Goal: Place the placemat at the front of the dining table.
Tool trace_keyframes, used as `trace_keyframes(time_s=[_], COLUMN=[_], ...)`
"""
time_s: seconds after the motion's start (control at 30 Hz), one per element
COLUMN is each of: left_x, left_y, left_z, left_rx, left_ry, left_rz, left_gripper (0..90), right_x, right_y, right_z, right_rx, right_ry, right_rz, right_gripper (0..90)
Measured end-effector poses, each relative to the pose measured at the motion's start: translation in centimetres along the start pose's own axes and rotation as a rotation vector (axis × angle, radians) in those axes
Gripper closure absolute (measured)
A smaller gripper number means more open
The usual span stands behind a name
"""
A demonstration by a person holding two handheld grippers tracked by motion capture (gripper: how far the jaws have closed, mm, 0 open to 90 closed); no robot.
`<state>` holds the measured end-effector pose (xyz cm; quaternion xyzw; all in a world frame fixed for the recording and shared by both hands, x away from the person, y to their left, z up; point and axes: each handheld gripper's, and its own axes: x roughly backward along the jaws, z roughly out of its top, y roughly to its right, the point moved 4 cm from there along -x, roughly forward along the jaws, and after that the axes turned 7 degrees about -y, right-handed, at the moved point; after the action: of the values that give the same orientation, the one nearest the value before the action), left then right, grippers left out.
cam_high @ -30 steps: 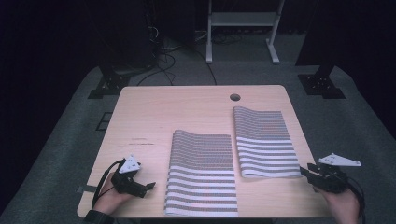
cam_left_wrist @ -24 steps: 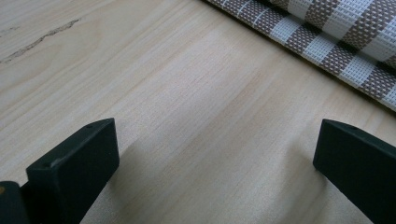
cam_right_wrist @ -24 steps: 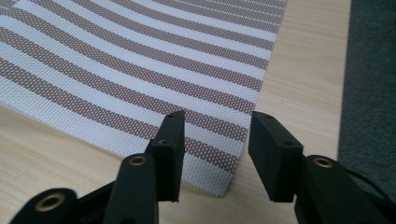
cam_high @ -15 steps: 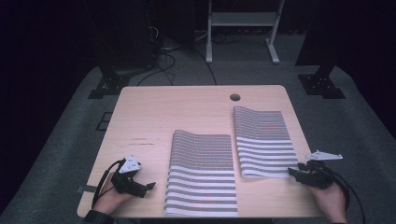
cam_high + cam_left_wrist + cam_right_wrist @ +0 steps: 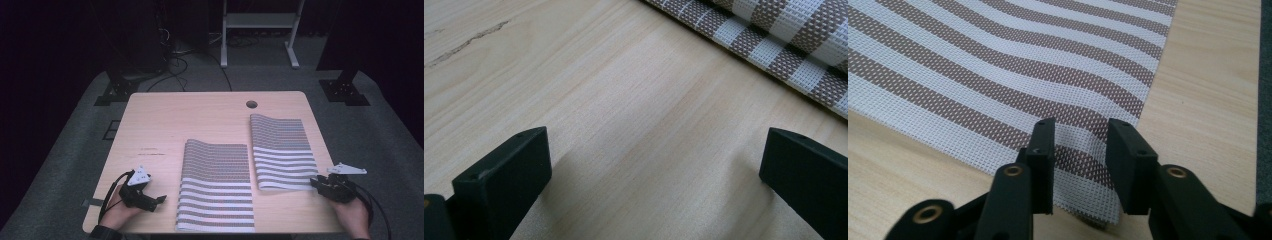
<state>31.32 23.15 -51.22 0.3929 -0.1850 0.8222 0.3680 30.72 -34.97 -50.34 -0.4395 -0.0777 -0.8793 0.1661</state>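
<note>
Pale wood of the table (image 5: 165, 125) lies under both my hands, and nearest me in the right gripper view my right gripper (image 5: 1078, 150) has its jaws narrowed around the near corner of the right-hand striped mat (image 5: 1013, 65); that corner bulges up between the jaws, but there is a sliver of gap on each side (I cannot tell whether they actually pinch the weave), and the very tip of the corner is hidden behind the jaw arms. From the high view the same right gripper (image 5: 320, 182) sits at the mat's (image 5: 282, 150) near right corner, close to the table's right edge, with my hand cut off by the bottom of the frame. My left gripper (image 5: 155, 201) rests low on the table near the front left, jaws spread wide with bare wood between them, just left of the left-hand striped mat (image 5: 216, 185) and not touching it. In the left gripper view that mat's (image 5: 784, 35) edge runs across the upper right corner, and most of it is cut off. Farther off, the two mats lie side by side, apart, the right one reaching nearer the round hole (image 5: 251, 104) at the table's far edge. Beyond the table the floor is dark, and a tangle of cables (image 5: 175, 55) and a pale stand (image 5: 257, 30) are hard to make out.
</note>
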Motion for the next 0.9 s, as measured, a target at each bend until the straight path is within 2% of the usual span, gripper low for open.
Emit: trace_keyframes(time_s=[0.2, 0.23, 0.27, 0.47, 0.73, 0.9], left_x=[0.0, 0.0, 0.0, 0.0, 0.0, 0.0], left_y=[0.0, 0.0, 0.0, 0.0, 0.0, 0.0], left_z=[0.0, 0.0, 0.0, 0.0, 0.0, 0.0], left_rx=[0.000, 0.000, 0.000, 0.000, 0.000, 0.000], left_ry=[-0.001, -0.001, -0.001, -0.001, -0.001, -0.001], left_rz=[0.000, 0.000, 0.000, 0.000, 0.000, 0.000], left_gripper=[0.0, 0.0, 0.0, 0.0, 0.0, 0.0], right_x=[0.0, 0.0, 0.0, 0.0, 0.7, 1.3], right_y=[-0.4, -0.4, -0.4, -0.4, -0.4, -0.7], right_z=[0.1, 0.2, 0.2, 0.4, 0.9, 1.4], right_rx=[0.026, 0.026, 0.029, 0.034, 0.025, 0.045], right_ry=[-0.006, -0.010, -0.011, -0.019, 0.000, 0.019], right_rz=[0.007, 0.012, 0.012, 0.014, 0.027, 0.019], right_gripper=[77.2, 83.5, 84.9, 87.4, 87.8, 87.9])
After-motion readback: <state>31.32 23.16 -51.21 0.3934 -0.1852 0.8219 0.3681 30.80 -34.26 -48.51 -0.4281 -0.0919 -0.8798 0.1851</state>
